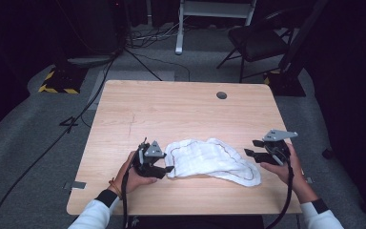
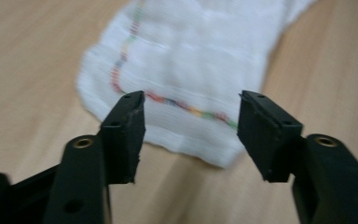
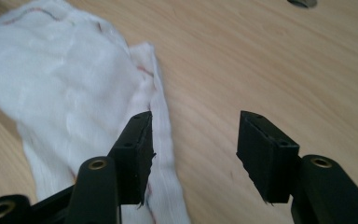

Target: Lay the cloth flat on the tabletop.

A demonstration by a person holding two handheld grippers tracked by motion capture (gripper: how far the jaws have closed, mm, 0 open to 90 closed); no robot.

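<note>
White cloth [image 1: 213, 160], apparently unlabelled

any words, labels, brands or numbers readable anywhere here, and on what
None: no text can be read in any view.
The white cloth bears only a multicoloured stitched line, no lettering.
The table and the black jaws show no print.

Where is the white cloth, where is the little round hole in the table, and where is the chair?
white cloth [image 1: 209, 160], high view, on the middle of its crumpled top.
round hole [image 1: 221, 95], high view, on the dark disc near the table's far edge.
chair [image 1: 259, 42], high view, on its dark seat.
</note>
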